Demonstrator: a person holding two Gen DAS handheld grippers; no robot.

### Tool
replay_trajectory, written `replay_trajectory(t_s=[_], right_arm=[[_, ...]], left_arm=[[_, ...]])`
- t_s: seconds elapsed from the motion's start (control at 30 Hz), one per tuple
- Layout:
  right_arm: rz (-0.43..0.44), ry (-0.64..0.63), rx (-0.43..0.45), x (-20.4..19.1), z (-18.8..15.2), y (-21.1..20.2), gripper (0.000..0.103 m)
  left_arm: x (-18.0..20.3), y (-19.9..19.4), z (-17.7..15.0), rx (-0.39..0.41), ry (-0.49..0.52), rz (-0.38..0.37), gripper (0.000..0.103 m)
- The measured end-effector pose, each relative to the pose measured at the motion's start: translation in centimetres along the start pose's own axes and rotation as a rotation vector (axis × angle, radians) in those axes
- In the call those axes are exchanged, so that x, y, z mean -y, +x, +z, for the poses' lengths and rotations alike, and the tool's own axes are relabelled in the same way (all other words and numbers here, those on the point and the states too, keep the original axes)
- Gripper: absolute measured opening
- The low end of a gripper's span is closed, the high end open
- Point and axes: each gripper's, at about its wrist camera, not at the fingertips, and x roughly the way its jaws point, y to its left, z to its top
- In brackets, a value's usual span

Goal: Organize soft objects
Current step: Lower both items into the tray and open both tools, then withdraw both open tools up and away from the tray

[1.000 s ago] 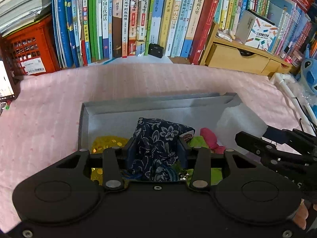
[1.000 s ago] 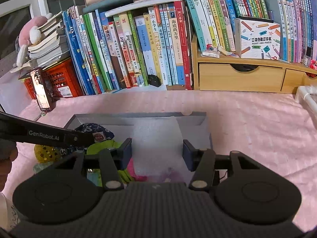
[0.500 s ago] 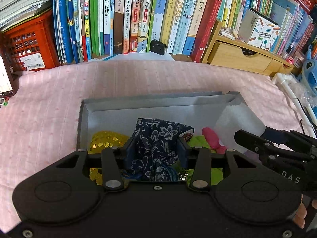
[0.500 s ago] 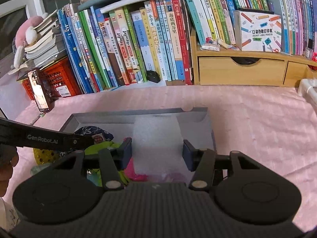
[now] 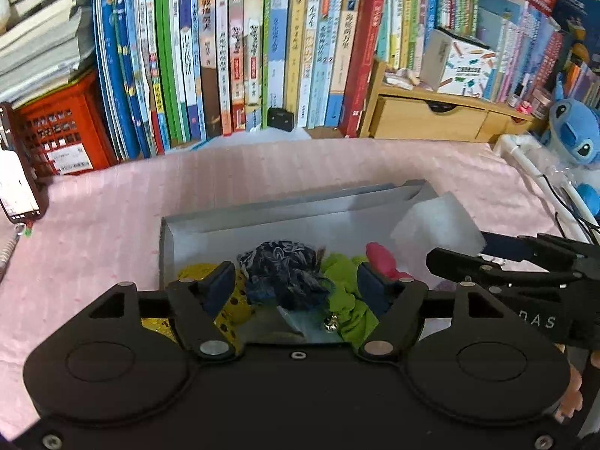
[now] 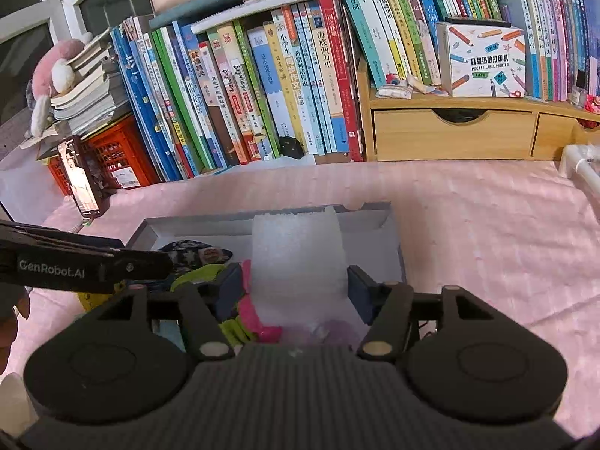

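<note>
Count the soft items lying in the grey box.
5 visible: yellow sequined cloth at the left end, navy floral cloth beside it, green cloth next, pink piece, and white foam sheet at the right. More may hide below.

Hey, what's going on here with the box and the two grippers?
A person is sorting soft things into a grey cardboard box on a pink cloth. The left gripper is open over a navy floral fabric bundle lying in the box beside a lime green cloth. The right gripper is open around a white foam sheet.
</note>
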Motion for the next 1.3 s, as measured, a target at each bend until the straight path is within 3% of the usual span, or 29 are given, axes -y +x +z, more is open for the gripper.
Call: replay_trajectory(t_s=[0.6, 0.87, 1.3], right_arm=[[0.041, -0.108, 0.073, -2.7, -1.3, -6.3, 0.080], [0.078, -0.142, 0.079, -4.0, -2.9, -9.5, 0.082], [0.116, -0.100, 0.015, -4.9, -3.9, -11.4, 0.083]], left_arm=[[0.4, -8.4, -3.8, 0.117, 0.027, -0.066, 0.077], [-0.3, -12.3, -7.9, 0.178, 0.020, -0.105, 0.078], [-0.1, -17.6, -14.8, 0.279, 0.035, -0.126, 0.080]])
